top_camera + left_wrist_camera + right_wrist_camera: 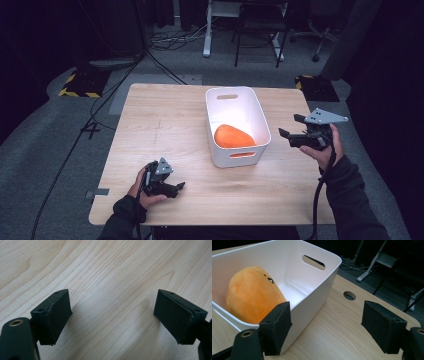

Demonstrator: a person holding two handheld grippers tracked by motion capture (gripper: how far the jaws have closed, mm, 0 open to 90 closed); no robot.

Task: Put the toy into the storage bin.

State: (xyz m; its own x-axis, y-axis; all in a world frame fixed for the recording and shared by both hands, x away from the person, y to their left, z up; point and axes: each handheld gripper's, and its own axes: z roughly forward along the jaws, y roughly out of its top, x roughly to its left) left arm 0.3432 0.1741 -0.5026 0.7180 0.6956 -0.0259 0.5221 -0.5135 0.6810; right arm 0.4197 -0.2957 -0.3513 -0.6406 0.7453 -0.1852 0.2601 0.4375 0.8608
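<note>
An orange plush toy (pixel 233 136) lies inside a white plastic bin (pixel 251 105) at the middle of the wooden table. In the right gripper view the plush (pixel 252 300) fills the bin's near end, under a handle slot in the white wall (pixel 312 277). My right gripper (pixel 289 127) hovers open just right of the bin, jaws pointing toward it, nothing between them (pixel 325 326). My left gripper (pixel 178 187) rests low near the table's front left, open and empty over bare wood (pixel 112 315).
The table (pixel 165 120) has a round cable hole (pixel 349 295) near its far right edge. Beyond it stand chair and desk legs on grey carpet (pixel 250 65), with cables and yellow-black striped blocks (pixel 80 85) on the floor.
</note>
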